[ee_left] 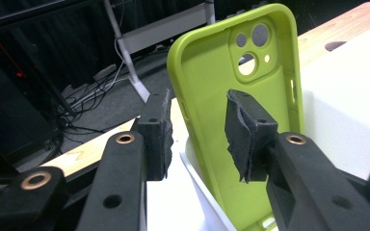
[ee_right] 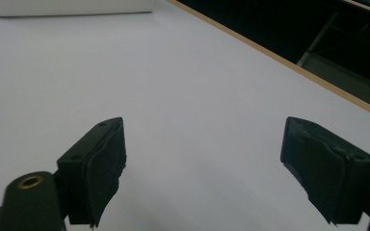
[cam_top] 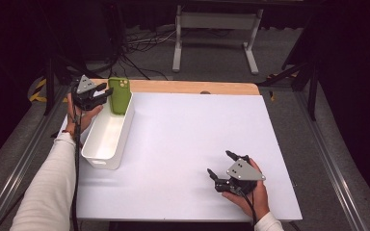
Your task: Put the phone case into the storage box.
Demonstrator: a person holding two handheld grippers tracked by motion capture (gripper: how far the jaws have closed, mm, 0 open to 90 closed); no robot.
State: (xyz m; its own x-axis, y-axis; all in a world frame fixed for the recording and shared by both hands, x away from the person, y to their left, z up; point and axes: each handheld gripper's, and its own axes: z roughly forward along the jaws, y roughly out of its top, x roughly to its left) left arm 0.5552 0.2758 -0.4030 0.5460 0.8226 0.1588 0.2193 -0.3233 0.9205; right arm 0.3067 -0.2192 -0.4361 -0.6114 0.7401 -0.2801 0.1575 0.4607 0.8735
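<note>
We see the green phone case (cam_top: 119,95) standing upright at the far end of the white bin (cam_top: 107,139) on the white surface (cam_top: 188,144). Our left tool (ee_left: 200,127) sits just beside it — jaws apart, gripping nothing. Our right tool (ee_right: 204,168) rests well apart, jaws spread wide.

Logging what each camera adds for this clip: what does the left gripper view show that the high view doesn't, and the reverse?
Left gripper view alone: the green phone case's hollow inside with its camera cutouts, standing between the left gripper's open jaws, neither pad clearly touching.

High view alone: the whole white bin, the person's forearms, and the right gripper open over the bare white table.

Both: case upright at the bin's far end, left gripper beside it.
</note>
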